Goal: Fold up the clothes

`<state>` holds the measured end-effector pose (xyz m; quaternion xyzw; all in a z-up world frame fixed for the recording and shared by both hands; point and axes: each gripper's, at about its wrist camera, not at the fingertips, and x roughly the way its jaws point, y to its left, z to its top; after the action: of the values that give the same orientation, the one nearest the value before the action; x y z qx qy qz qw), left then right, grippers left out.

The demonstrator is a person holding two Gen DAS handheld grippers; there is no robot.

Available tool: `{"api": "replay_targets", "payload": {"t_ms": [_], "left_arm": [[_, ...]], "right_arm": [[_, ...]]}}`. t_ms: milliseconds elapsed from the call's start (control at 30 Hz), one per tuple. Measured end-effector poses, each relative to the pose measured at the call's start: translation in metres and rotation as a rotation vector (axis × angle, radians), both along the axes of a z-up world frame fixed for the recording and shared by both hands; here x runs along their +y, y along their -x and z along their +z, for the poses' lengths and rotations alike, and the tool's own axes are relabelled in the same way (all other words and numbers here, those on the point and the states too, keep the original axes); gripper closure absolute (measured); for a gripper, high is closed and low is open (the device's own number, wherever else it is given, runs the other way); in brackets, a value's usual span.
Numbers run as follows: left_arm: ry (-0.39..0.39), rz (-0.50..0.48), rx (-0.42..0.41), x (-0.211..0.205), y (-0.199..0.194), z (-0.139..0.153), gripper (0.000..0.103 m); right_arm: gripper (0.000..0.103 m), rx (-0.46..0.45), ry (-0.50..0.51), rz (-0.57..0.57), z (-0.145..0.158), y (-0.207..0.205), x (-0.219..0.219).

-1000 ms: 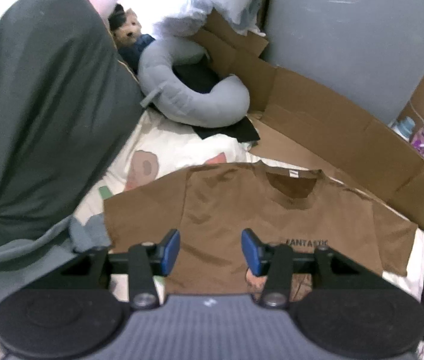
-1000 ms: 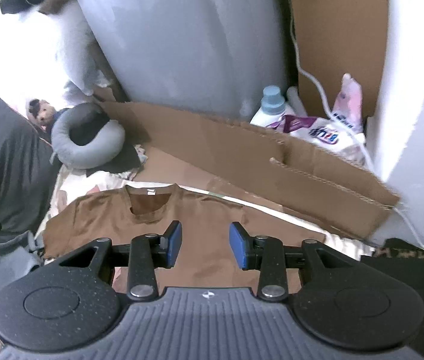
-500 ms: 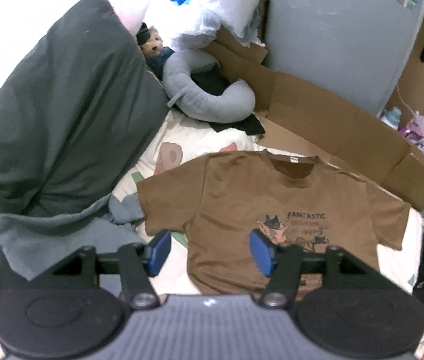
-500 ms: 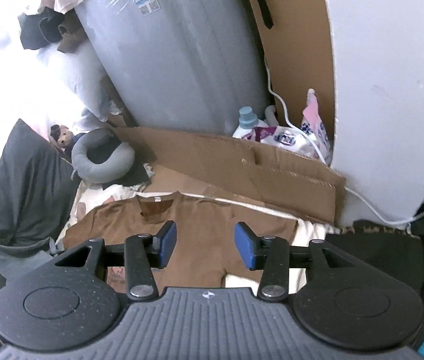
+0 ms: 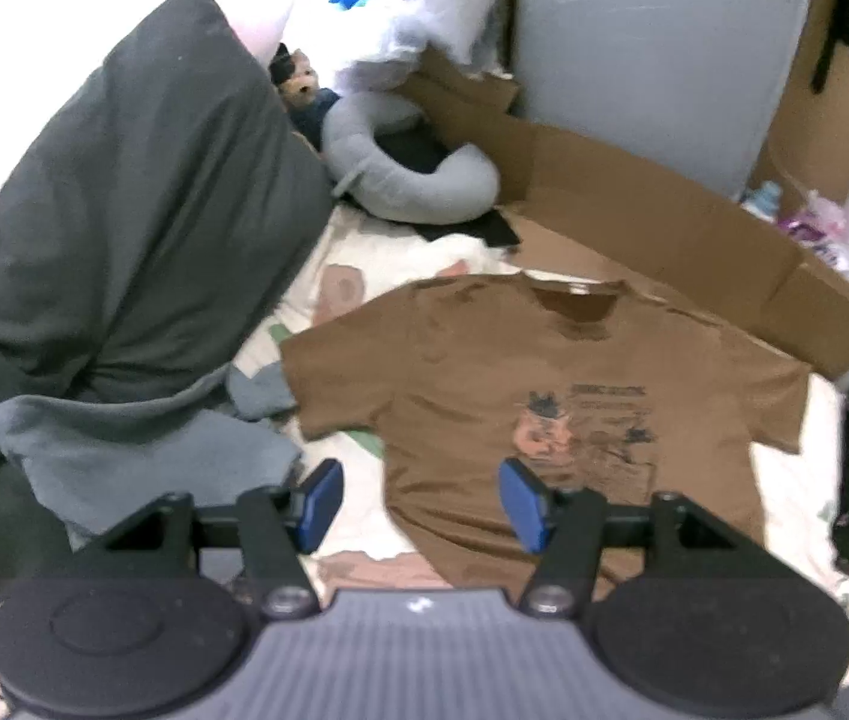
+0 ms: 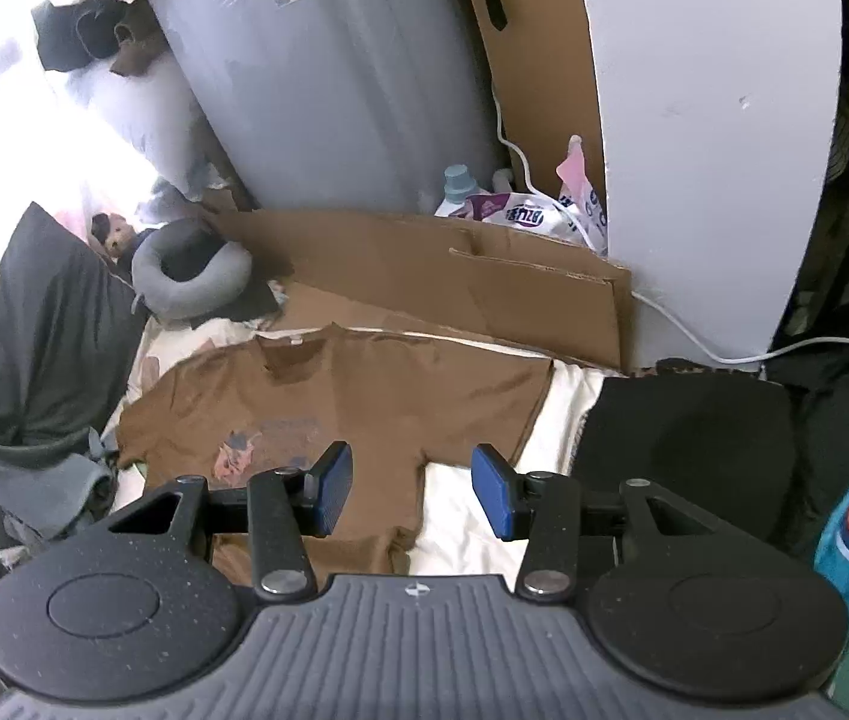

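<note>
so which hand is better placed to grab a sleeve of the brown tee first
Right, probably: the right tongs stand open just below the brown t-shirt's sleeve. The left tongs, also open, sit over its lower side edge.

We see open bedding (image 6: 472, 516) right of the shirt (image 5: 484, 372). A dark pillow (image 5: 142, 228) crowds its left, cardboard (image 5: 652, 228) walls its far edge, black cloth (image 6: 682, 438) lies rightward.

A cluttered home bedroom: a bed (image 5: 358, 516) with patterned sheet, dark pillow (image 5: 124, 228), grey neck pillow (image 5: 400, 186) and soft toy (image 5: 298, 72), detergent bottle (image 6: 459, 189) by the far wall.
</note>
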<state>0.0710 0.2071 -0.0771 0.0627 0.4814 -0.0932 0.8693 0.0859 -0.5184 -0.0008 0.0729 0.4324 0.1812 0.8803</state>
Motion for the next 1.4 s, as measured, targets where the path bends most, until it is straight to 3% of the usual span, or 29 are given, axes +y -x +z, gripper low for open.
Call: {"api": "replay_targets", "payload": {"t_ms": [167, 467, 1100, 1400], "left_arm": [[0.059, 0.018, 0.003, 0.01, 0.008, -0.004, 0.039], [0.106, 0.064, 0.036, 0.033, 0.019, -0.062, 0.04], [0.091, 0.108, 0.154, 0.039, 0.029, -0.191, 0.041], [0.102, 0.097, 0.2, 0.018, 0.032, -0.226, 0.044]], "right_arm": [[0.047, 0.011, 0.001, -0.004, -0.022, 0.02, 0.003], [0.047, 0.121, -0.032, 0.029, -0.13, 0.047, 0.027], [0.052, 0.374, 0.005, 0.087, -0.323, 0.09, 0.087], [0.054, 0.436, -0.001, 0.054, -0.368, 0.096, 0.092]]}}
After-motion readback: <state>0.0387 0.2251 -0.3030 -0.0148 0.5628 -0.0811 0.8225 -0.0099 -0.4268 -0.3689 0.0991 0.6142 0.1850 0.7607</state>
